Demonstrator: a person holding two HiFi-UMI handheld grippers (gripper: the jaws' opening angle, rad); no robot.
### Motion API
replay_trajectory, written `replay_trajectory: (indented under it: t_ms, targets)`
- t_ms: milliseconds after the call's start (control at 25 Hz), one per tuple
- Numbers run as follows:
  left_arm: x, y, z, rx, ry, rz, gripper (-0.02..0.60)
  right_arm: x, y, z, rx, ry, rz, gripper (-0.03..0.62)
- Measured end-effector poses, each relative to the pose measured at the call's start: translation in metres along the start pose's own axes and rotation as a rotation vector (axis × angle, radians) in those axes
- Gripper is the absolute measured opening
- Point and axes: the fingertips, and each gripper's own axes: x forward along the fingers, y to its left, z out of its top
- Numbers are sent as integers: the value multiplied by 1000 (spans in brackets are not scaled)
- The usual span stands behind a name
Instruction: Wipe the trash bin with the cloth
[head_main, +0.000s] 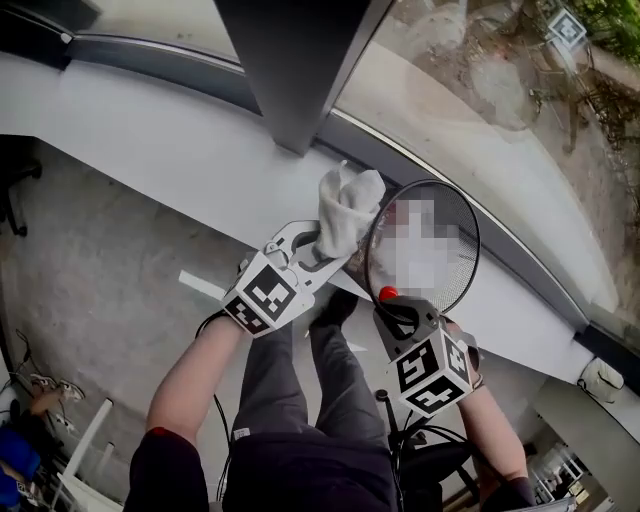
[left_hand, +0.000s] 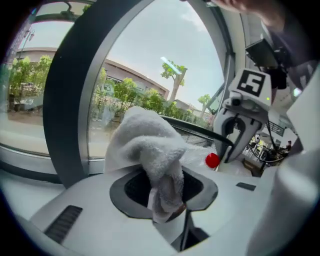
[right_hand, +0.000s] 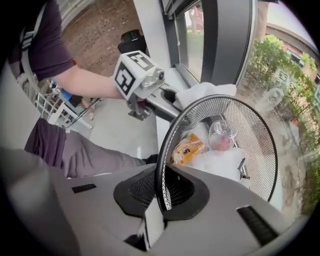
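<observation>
The trash bin is black wire mesh with a round rim (head_main: 425, 182), and it stands against the white window ledge. My left gripper (head_main: 325, 250) is shut on a bunched white cloth (head_main: 348, 208), which sits just left of the rim and touches it. In the left gripper view the cloth (left_hand: 150, 145) fills the jaws (left_hand: 167, 200). My right gripper (head_main: 395, 305) is shut on the near part of the rim. In the right gripper view the rim wire (right_hand: 162, 165) runs between the jaws (right_hand: 160, 210). A yellow wrapper (right_hand: 187, 147) and clear plastic (right_hand: 222, 135) lie inside the bin.
The white ledge (head_main: 150, 140) runs diagonally under a large window with a dark post (head_main: 300, 70). The person's legs (head_main: 300, 390) are below the grippers over a grey floor. A white rack (head_main: 85, 450) and cables are at the lower left.
</observation>
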Motion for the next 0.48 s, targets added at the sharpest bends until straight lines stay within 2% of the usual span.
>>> replay_trajectory:
  t_ms: [200, 280, 400, 480]
  targets:
    - [-1, -66, -3, 63, 6, -121, 114, -10, -21, 9, 184, -82, 0, 23]
    - [3, -81, -9, 70, 7, -146, 114, -12, -28, 14, 264, -117, 5, 23]
    - [6, -80, -10, 49, -8, -123, 114, -16, -32, 20, 314, -152, 25, 29]
    - [4, -70, -9, 34, -16, -91, 114, -18, -30, 26, 263, -181, 25, 31]
